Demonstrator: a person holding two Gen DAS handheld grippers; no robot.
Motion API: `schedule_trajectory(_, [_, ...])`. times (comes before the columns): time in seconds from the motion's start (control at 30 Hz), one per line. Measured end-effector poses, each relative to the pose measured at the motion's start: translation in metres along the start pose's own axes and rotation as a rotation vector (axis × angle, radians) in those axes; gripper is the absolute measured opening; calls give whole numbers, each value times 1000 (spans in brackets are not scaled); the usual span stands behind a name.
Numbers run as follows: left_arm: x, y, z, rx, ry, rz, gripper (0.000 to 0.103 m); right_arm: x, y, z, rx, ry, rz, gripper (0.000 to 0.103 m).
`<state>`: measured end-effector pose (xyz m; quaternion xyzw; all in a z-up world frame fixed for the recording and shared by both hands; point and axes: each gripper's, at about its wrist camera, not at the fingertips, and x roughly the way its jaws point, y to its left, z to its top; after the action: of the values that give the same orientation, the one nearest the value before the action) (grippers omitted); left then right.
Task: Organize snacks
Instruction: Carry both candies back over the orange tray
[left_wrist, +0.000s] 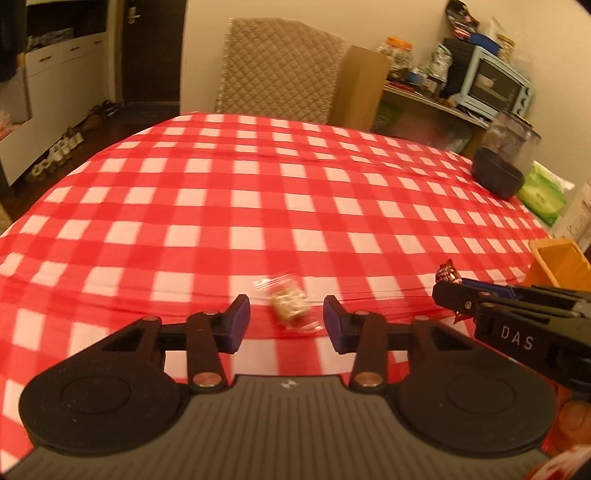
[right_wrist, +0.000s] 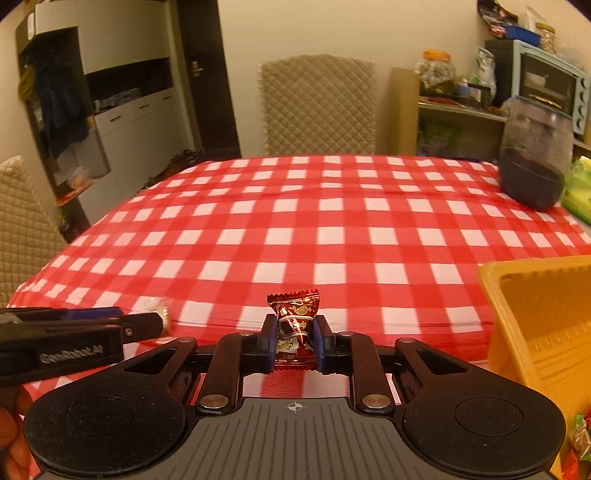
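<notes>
My left gripper (left_wrist: 286, 319) is open, its jaws on either side of a small clear-wrapped pale snack (left_wrist: 289, 305) lying on the red-checked tablecloth (left_wrist: 258, 192). My right gripper (right_wrist: 294, 341) is shut on a dark red wrapped candy (right_wrist: 295, 321) and holds it just above the cloth. In the left wrist view the right gripper (left_wrist: 448, 291) reaches in from the right with the candy (left_wrist: 447, 274) at its tip. An orange bin (right_wrist: 539, 317) stands at the right, beside the right gripper. The pale snack (right_wrist: 162, 308) shows behind the left gripper's tip in the right wrist view.
A dark round container (right_wrist: 532, 177) under a clear jar and a green packet (left_wrist: 543, 192) sit at the table's far right. A quilted chair (right_wrist: 317, 107) stands behind the table and another chair (right_wrist: 22, 229) at the left. Shelves with a toaster oven (left_wrist: 495, 86) are at back right.
</notes>
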<state>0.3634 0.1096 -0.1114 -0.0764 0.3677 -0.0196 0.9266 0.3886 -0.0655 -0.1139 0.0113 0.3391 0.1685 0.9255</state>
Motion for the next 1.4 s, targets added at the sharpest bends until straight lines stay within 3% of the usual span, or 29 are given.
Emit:
schedule_trajectory(0.27, [20,-17,-1,46,1,13,38,-2,-3,0,3,5,1,20])
schedule_trajectory(0.43, [21,-20,-2,90,-8,63,20,-1,-2,-2,0,9,3,20])
schedule_trajectory(0.67, [10,-16,-6,71,18,62,19,-9,-3,-5,-1,7,6,20])
schedule_trajectory(1.07, [-55,-41,-34,43,30,2,19,-77,-5,-23,46,0,-6,20])
schedule_trajectory(1.4, [-131,-63,-60,27,14,-11,19,-153,0,-58,105,-8,-26,20])
